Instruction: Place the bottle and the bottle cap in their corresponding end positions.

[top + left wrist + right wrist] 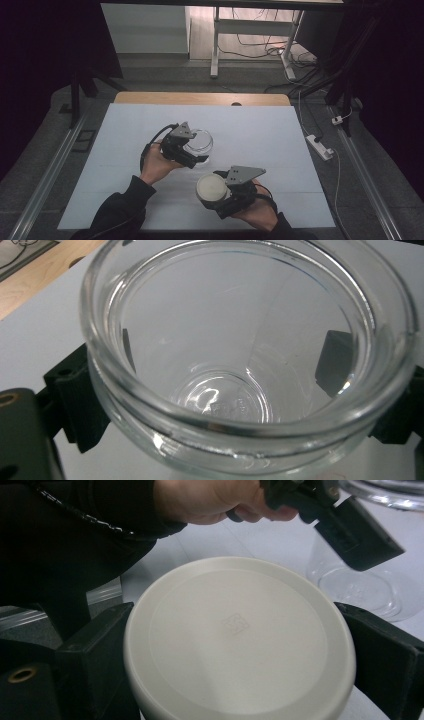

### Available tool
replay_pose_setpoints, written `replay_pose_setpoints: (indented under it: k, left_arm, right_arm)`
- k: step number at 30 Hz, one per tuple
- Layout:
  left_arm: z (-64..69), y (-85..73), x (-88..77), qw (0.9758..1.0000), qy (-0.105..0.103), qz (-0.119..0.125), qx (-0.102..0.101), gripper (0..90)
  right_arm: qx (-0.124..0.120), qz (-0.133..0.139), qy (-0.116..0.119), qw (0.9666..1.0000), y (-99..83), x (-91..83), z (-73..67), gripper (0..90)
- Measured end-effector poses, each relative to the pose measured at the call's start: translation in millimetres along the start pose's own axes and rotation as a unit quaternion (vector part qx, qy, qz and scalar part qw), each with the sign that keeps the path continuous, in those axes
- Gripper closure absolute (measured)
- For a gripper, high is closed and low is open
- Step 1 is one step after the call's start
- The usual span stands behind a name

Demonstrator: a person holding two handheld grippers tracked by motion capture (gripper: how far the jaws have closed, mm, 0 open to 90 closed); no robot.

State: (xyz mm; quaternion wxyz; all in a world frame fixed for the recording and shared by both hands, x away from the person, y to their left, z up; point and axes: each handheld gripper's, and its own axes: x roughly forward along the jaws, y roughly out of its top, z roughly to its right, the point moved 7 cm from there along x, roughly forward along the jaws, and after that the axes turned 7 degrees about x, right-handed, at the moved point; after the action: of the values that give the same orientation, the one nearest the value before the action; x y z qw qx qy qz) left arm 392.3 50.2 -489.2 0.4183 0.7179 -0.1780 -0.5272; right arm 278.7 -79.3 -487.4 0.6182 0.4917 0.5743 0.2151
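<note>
The left gripper (pixel 196 153) grips the glass jar (pixel 200 141) near the middle of the table (pixel 260 130); in the left gripper view its fingers (pixel 75 405) press against opposite sides of the jar (pixel 240 365) just below the rim, and the jar's open mouth faces the camera. The right gripper (pixel 212 192) holds the white lid (pixel 212 188) near the front of the table, just beside the jar, with its fingers (pixel 95 665) clamped on opposite edges of the lid (pixel 240 640). In the right gripper view the left gripper (pixel 345 530) and the jar's base (pixel 365 587) lie just beyond the lid.
</note>
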Motion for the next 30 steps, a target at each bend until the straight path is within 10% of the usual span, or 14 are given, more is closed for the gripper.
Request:
replay_pose_setpoints:
  k: [30]
  left_arm:
    - [-32.8, 5.1, 23.1, 0.9997, 0.024, -0.008, -0.006, 7.4]
  right_arm:
    - [0.011, -0.021, -0.016, 0.9996, -24.4, 36.5, 15.1, 7.3]
